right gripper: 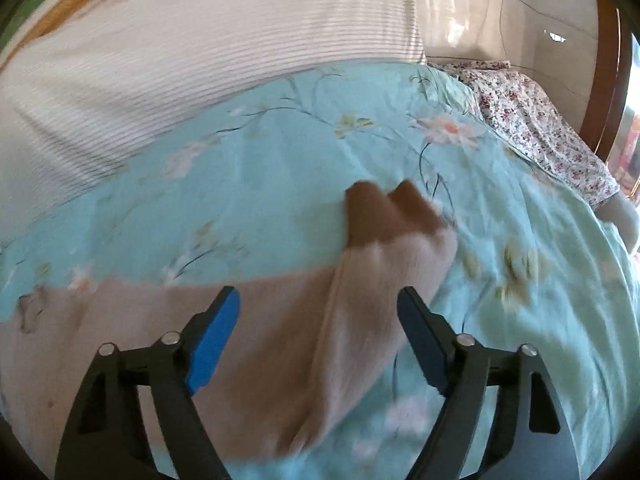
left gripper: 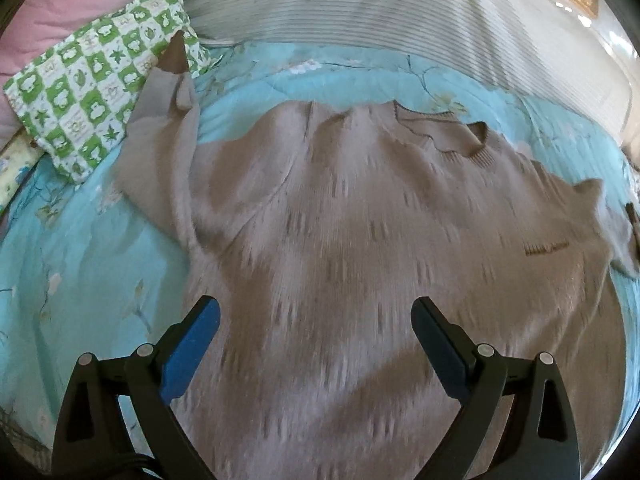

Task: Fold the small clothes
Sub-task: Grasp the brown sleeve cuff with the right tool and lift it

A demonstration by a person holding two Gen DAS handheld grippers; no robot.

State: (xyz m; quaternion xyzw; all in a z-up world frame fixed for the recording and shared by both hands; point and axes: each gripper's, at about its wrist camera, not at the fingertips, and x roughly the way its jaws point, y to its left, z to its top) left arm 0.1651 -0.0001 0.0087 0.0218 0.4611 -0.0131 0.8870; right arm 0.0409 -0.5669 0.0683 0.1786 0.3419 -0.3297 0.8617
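A beige knit sweater (left gripper: 360, 220) lies spread flat on a light blue floral bedcover (left gripper: 80, 260), neck (left gripper: 460, 136) toward the far side. Its left sleeve (left gripper: 168, 128) runs up toward a pillow, ending in a brown cuff (left gripper: 175, 56). My left gripper (left gripper: 316, 320) is open and empty above the sweater's lower body. In the right wrist view the other sleeve (right gripper: 380, 280) lies on the bedcover (right gripper: 540, 320) with its brown cuff (right gripper: 384, 212) pointing away. My right gripper (right gripper: 320, 308) is open and empty, its jaws either side of that sleeve.
A green-and-white checked pillow (left gripper: 88, 88) and a pink pillow (left gripper: 60, 12) lie at the far left. A white ribbed headboard cushion (left gripper: 360, 8) runs along the far side, also in the right wrist view (right gripper: 200, 60). A small-flowered cloth (right gripper: 540, 128) lies at the far right.
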